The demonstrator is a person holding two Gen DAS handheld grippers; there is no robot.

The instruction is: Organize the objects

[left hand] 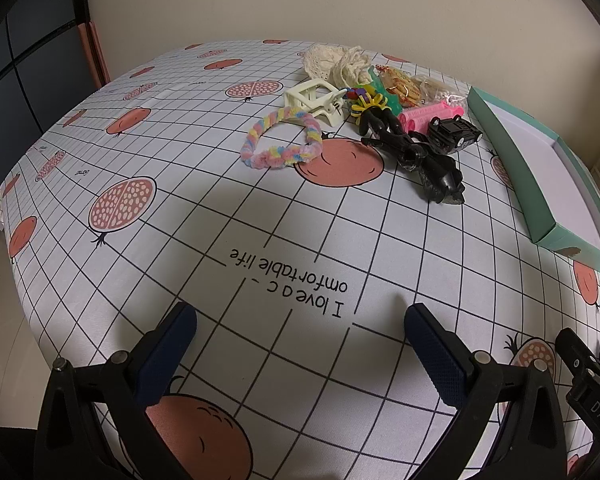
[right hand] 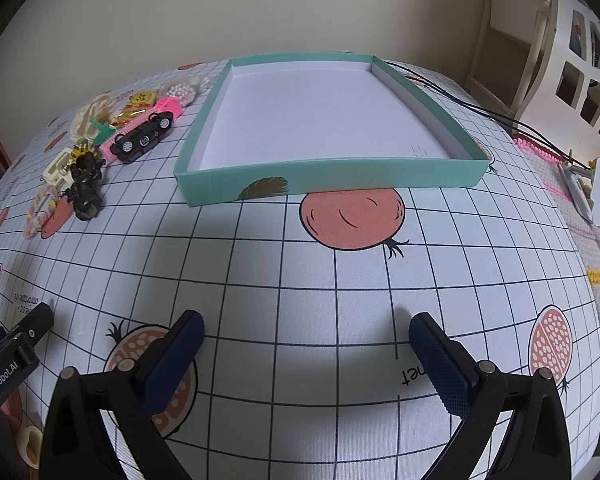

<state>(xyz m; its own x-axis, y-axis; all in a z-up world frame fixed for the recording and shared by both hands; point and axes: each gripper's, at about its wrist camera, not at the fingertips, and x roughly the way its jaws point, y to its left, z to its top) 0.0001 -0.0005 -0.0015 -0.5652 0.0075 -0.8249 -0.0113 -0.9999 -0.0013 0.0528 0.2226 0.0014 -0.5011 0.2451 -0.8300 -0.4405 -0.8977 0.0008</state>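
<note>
With both sets of fingers wide and holding nothing, sorting had seemingly not begun: the teal box (right hand: 328, 178) ahead of the right fingers (right hand: 436, 350) lay bare, so the left fingers (left hand: 428, 340) needed to reach forward for the black clip (left hand: 424, 160)

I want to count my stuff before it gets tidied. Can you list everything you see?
tray: 1, teal with white inside, empty, right of the pile
toy car: 1, black, beside the tray
hair rollers: pink, count unclear, behind the car
black clip: 1, front of pile
white claw clip: 1, left of pile
fuzzy ring: 1, pastel, leftmost
lace cloth: 1, cream, back
bead bag: 1, white beads, back
tablecloth: 1, white grid with fruit
left gripper: open
right gripper: open
</note>
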